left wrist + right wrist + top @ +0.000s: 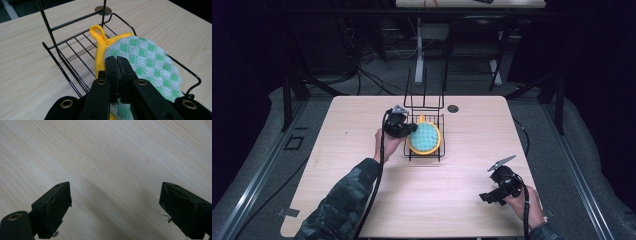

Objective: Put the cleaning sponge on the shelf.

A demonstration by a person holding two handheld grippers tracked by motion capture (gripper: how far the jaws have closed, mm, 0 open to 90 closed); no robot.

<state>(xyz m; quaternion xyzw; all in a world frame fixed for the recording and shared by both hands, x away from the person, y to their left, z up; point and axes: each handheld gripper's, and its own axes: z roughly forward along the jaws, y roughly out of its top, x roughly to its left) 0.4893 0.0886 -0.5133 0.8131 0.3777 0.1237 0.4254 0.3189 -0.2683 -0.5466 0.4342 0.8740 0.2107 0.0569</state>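
Already at centre frame, our left gripper [404, 129] clenches the green-checked pot holder [426, 137] over the wire rack [440, 150], while our right gripper [498, 192] idles released at lower right.

The left tool [408, 129] was reached forward over the middle of the table [362, 115], its jaws pressed together on a green-checked cloth [147, 62] at its near edge. The left forearm, in a camouflage sleeve [343, 200], ran up from the bottom edge. The right tool [487, 196] was held low near the table's near right corner, pointing left, its jaws spread wide apart with bare wood between them.
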